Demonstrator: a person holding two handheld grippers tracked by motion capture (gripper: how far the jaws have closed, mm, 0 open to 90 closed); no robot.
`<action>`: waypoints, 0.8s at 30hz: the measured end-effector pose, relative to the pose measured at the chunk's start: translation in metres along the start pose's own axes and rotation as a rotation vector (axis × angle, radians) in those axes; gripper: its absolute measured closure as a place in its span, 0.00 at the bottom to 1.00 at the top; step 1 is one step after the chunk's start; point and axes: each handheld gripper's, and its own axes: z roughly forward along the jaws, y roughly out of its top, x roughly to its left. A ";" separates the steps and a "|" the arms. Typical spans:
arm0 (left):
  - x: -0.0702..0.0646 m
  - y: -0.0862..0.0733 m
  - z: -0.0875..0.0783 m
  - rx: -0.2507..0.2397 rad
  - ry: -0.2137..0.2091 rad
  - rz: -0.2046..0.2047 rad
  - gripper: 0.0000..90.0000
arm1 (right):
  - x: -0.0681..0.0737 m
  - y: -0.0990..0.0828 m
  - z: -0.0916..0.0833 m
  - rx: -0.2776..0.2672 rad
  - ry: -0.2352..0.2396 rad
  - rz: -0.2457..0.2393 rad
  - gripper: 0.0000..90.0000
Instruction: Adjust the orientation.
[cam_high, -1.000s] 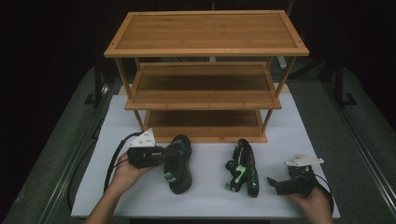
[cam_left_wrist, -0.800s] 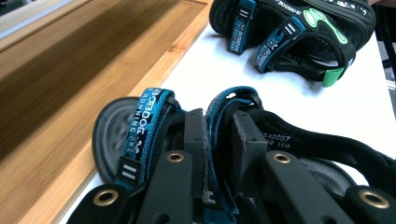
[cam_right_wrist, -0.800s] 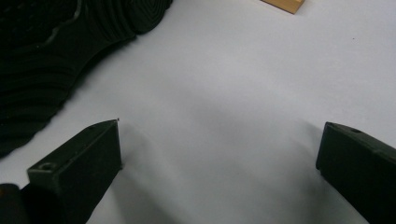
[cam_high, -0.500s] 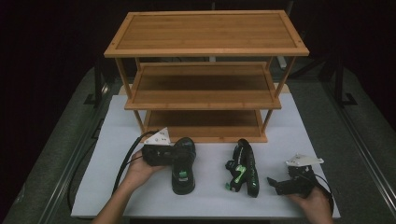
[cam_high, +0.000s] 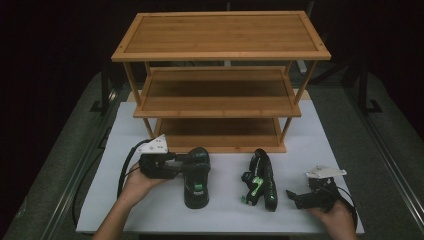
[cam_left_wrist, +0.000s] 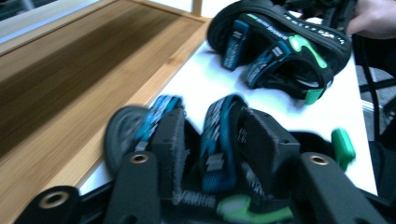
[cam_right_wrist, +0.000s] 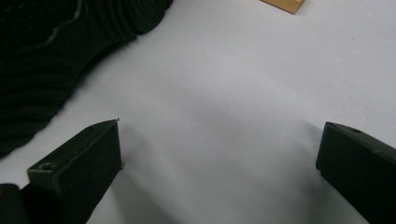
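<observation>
Sandals lie on the white table (cam_high: 150, 120) in front of a three-tier bamboo shoe rack (cam_high: 220, 85): a black strapped sandal with a green tab (cam_high: 196, 177) at left, upright on its sole, and a second black sandal with green buckles (cam_high: 261, 179) to its right, tipped on its side. The left gripper (cam_high: 181, 161) reaches in from the left at the near sandal's heel end; its jaws have just been opening and now straddle a blue strap (cam_left_wrist: 215, 140), pads loose around it. The right gripper (cam_high: 296, 196) rests at the near right, jaws spread wide over bare tabletop, just beside the tipped sandal.
</observation>
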 end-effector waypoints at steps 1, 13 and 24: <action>0.002 -0.005 -0.004 0.008 0.013 -0.014 0.68 | 0.000 0.000 0.000 0.000 0.000 0.000 0.00; 0.032 -0.038 0.025 0.198 0.113 -0.057 0.88 | 0.000 0.000 0.000 0.001 0.000 -0.003 0.00; 0.032 -0.039 0.032 0.174 0.115 -0.052 0.85 | 0.000 0.000 0.000 0.001 -0.001 -0.003 0.00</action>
